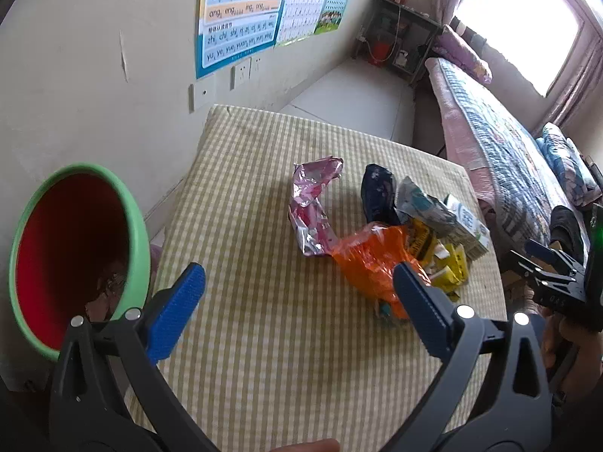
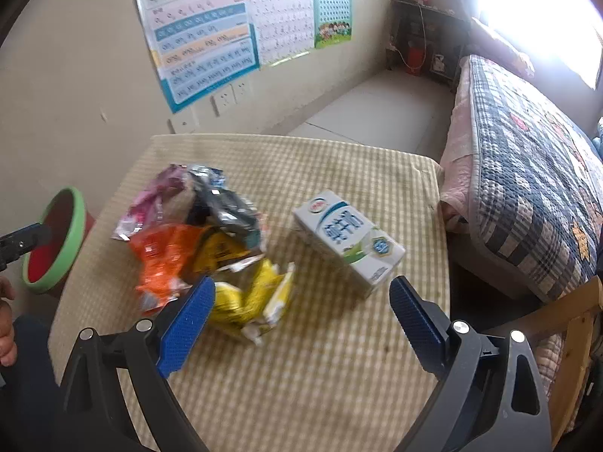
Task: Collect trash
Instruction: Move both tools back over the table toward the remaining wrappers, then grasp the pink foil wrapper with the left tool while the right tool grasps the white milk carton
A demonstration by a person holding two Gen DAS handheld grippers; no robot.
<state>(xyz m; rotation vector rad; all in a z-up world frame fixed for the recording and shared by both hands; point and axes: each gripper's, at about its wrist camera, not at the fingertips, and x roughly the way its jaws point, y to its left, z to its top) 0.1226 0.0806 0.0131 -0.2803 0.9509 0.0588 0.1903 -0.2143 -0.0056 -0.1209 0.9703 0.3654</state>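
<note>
Both claws released and holding nothing: left gripper (image 1: 299,290) spread wide above the checked tabletop (image 1: 264,358), right gripper (image 2: 301,301) equally spread over the near edge of the litter. Trash heaped around the middle of the table: pink foil wrapper (image 1: 314,207) at roughly 11 o'clock of the pile in the left wrist view, dark blue packet (image 1: 377,196) at 12, orange bag (image 1: 373,260) at 6, yellow wrappers (image 2: 250,297) under the right claw's left pad, white milk carton (image 2: 346,239) lying on its side at 3 o'clock of the heap, apart from the rest. Green-rimmed bin (image 1: 75,252) with a red inside off the table's edge at 9 o'clock, some scraps seemingly at its bottom already. Likely troubles from here: thin crinkled film slipping between wide pads if pinched too shallow; several wrappers overlapping, so lifting one could drag or scatter neighbours toward the table edge; carton close to the 3 o'clock edge beside the bed (image 2: 527,158), so a sideways nudge could push it off; bin tilted and low, so a release from too high or short of the rim could drop litter on the floor. Slight blur in the right wrist view, hence exact contact between pad and yellow wrappers impossible to tell.
</note>
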